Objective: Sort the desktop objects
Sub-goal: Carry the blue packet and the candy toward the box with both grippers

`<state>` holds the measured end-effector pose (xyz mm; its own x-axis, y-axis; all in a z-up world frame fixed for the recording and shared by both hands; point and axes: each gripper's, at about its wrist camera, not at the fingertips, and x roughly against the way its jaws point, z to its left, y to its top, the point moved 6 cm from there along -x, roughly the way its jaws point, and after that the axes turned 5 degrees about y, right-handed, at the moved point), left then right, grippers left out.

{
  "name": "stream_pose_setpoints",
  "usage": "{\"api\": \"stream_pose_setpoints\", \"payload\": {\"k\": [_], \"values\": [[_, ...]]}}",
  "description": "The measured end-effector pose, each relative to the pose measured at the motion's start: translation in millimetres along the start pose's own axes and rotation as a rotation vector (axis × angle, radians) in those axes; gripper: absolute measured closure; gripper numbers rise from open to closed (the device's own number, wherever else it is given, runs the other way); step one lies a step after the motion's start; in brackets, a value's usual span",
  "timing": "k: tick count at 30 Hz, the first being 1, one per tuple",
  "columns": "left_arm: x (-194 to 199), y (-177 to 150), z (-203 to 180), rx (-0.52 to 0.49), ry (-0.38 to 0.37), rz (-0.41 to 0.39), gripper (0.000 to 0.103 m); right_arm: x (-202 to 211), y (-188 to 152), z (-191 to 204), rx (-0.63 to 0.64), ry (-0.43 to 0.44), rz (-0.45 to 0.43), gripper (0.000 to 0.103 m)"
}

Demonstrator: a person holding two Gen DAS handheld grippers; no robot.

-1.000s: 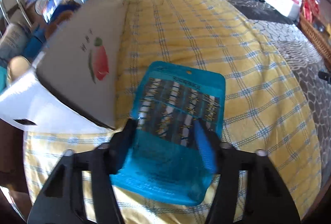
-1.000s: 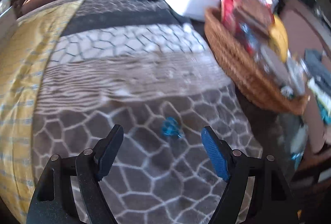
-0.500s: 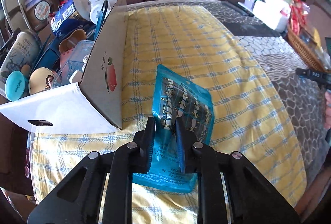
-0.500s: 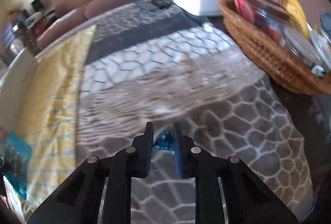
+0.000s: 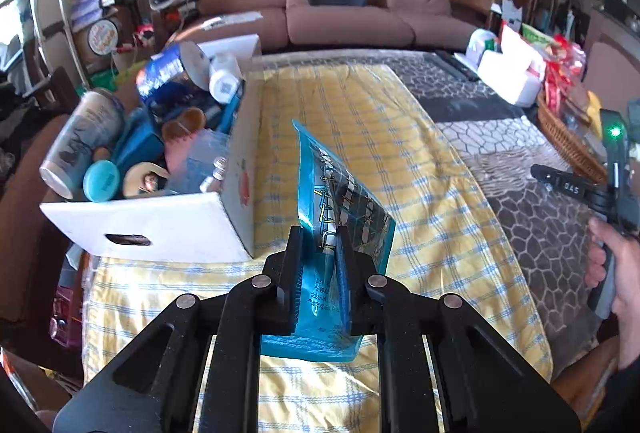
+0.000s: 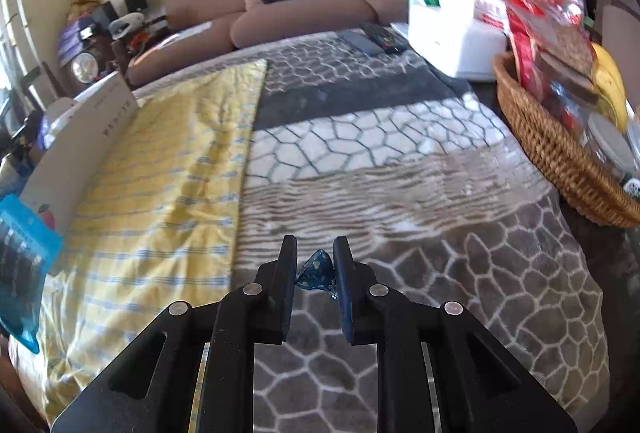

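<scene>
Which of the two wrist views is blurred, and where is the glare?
Right wrist view: motion blur smears the wicker basket and its snack packets; the blue candy stays sharp. Left wrist view: sharp, with sunlight glaring off the blue packet and the white box. Both bend at the edges.

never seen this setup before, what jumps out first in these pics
The left gripper pinches a blue packet, lifted above the yellow checked cloth, beside the crammed white box. The right gripper grips a small blue wrapped candy over the grey patterned blanket.
</scene>
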<state>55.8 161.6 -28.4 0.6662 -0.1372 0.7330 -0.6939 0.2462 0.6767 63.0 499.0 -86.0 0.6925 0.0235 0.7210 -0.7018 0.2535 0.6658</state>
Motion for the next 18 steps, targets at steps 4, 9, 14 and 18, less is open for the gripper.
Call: {"api": "stream_pose_setpoints", "payload": {"k": [4, 9, 14, 18], "values": [[8.4, 10.8, 11.2, 0.028, 0.034, -0.04, 0.089, 20.0, 14.9, 31.4, 0.073, 0.04, -0.07, 0.086], [21.6, 19.3, 21.6, 0.058, 0.045, -0.078, 0.089, 58.0, 31.7, 72.1, 0.17, 0.079, -0.187, 0.085], [45.0, 24.6, 27.7, 0.052, 0.072, -0.136, 0.089, 93.5, 31.2, 117.5, 0.336, 0.015, -0.259, 0.085], [62.6, 28.1, 35.1, 0.055, 0.086, -0.174, 0.089, 111.4, 27.0, 143.8, 0.399, -0.006, -0.274, 0.085]]}}
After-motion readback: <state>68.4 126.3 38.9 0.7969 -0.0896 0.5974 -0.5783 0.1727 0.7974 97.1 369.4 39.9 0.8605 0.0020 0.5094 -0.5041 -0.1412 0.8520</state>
